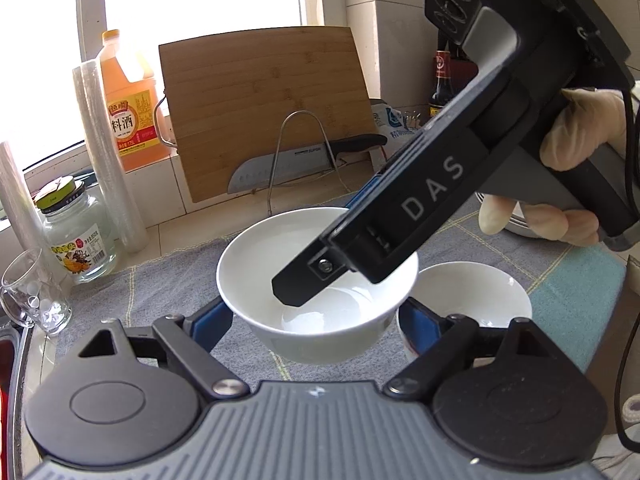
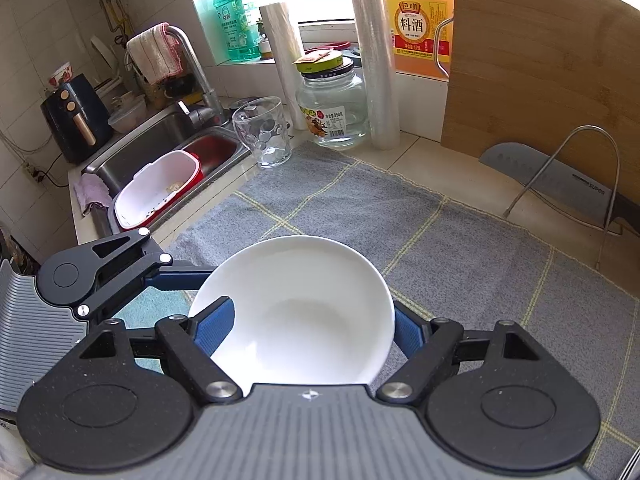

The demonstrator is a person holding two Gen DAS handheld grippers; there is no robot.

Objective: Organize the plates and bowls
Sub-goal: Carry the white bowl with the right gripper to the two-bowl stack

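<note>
Gripping an empty white bowl [image 2: 298, 308], right tongs [image 2: 308, 328], beside a second bowl [image 1: 476, 296].

Glossy white bowl [image 2: 296, 312] on matt grey woven cloth [image 2: 460, 240].

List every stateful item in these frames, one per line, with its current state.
Large bowl: upright, empty, between the left gripper's fingers.
Small bowl: upright, empty, on the cloth.
Left gripper: open around the large bowl.
Right gripper: one finger inside the large bowl, one outside.
Glass jar: lidded.
Drinking glass: upright, empty.
</note>
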